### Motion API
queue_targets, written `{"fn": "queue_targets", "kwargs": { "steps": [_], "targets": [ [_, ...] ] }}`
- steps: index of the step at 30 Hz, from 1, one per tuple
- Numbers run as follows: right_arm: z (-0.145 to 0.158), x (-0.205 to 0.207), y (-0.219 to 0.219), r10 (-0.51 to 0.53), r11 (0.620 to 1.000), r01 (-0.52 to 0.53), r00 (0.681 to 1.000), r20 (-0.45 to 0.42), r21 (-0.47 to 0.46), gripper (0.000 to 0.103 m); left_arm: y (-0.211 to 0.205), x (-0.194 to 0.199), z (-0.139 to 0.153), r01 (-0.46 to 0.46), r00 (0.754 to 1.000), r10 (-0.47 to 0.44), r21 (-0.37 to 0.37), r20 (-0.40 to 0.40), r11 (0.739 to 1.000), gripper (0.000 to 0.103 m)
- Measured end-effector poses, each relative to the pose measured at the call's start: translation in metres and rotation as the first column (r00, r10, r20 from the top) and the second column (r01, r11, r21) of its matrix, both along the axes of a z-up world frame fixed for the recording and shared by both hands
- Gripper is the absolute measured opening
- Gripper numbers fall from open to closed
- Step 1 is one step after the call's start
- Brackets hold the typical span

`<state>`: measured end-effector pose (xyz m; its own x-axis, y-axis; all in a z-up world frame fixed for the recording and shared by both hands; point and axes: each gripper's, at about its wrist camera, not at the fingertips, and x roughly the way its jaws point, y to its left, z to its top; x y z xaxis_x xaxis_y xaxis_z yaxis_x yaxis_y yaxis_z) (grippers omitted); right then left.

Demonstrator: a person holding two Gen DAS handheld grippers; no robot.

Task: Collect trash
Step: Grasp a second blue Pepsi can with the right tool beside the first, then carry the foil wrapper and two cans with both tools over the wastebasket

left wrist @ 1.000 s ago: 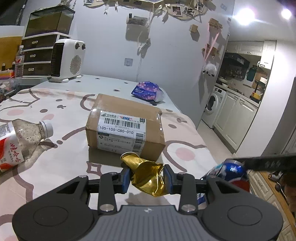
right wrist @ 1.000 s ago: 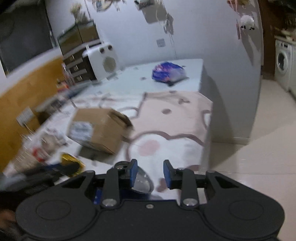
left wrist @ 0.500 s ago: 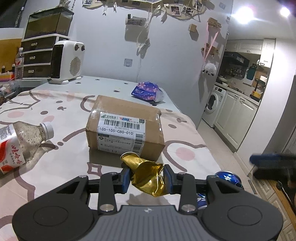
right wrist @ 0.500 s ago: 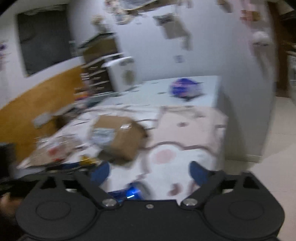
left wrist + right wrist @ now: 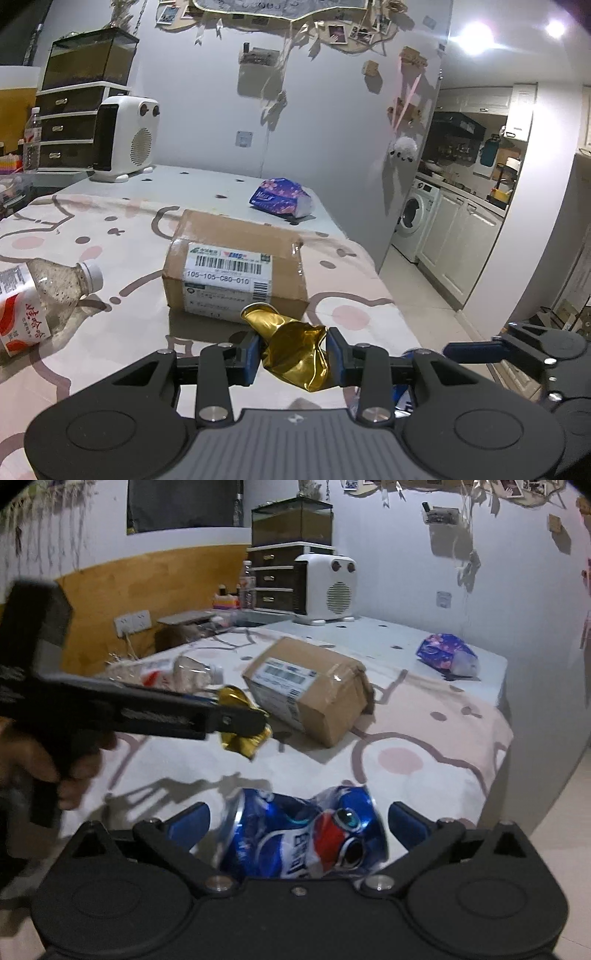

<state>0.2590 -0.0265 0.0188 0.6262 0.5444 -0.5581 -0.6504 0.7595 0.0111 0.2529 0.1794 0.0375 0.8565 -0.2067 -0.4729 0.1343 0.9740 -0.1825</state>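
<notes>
A crumpled gold foil wrapper point(image 5: 299, 363) hangs a little above the tablecloth in front of the cardboard box, and my left gripper point(image 5: 293, 354) is shut on it. The right wrist view shows that gripper side-on point(image 5: 236, 720), a hand on its handle, the gold foil wrapper point(image 5: 240, 740) sticking out of it. A crushed blue cola can point(image 5: 303, 834) lies on its side near the table's front edge. My right gripper point(image 5: 299, 819) stands wide open around the can, with a gap between each pad and the can. One blue finger of the right gripper point(image 5: 476, 350) shows low right in the left wrist view.
A taped cardboard parcel point(image 5: 236, 266) sits mid-table. A plastic bottle point(image 5: 40, 295) lies to its left, and a purple tissue pack point(image 5: 280, 197) lies farther back. A white heater point(image 5: 125, 147) and drawers stand at the far end. The table edge point(image 5: 498, 760) drops to the floor at right.
The right gripper went from nearly shut to wide open, rolled level and swung left. The blue can now lies between its fingers. The left gripper kept still with the gold wrapper.
</notes>
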Motion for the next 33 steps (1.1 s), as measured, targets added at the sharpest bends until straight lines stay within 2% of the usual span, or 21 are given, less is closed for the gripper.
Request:
{"fn": "queue_targets", "kwargs": {
  "steps": [5,7,13,23,33],
  "targets": [
    [-0.007,0.008,0.003,0.017,1.0,-0.017,0.999,-0.028,-0.013,0.103,-0.003,-0.001,0.0,0.005,1.0,-0.005,0.008,-0.002,1.0,0.038],
    [-0.009,0.005,0.003,0.024,0.999,-0.025,0.999,-0.023,-0.025,0.098,-0.004,-0.002,0.0,0.001,1.0,-0.001,0.011,-0.005,1.0,0.038],
    [-0.006,-0.006,-0.01,-0.04,0.999,0.04,0.999,-0.004,-0.021,0.098,-0.007,-0.008,0.0,-0.011,1.0,0.011,0.018,-0.016,1.0,0.038],
    [-0.001,-0.03,-0.059,-0.139,0.989,0.139,0.99,-0.007,0.05,0.097,-0.026,-0.04,-0.004,-0.032,0.999,0.033,0.029,-0.029,0.999,0.038],
    [-0.007,-0.057,-0.073,-0.133,0.99,0.134,0.991,-0.017,0.047,0.097,-0.052,-0.076,0.004,-0.022,0.998,0.025,0.069,-0.049,0.997,0.038]
  ]
}}
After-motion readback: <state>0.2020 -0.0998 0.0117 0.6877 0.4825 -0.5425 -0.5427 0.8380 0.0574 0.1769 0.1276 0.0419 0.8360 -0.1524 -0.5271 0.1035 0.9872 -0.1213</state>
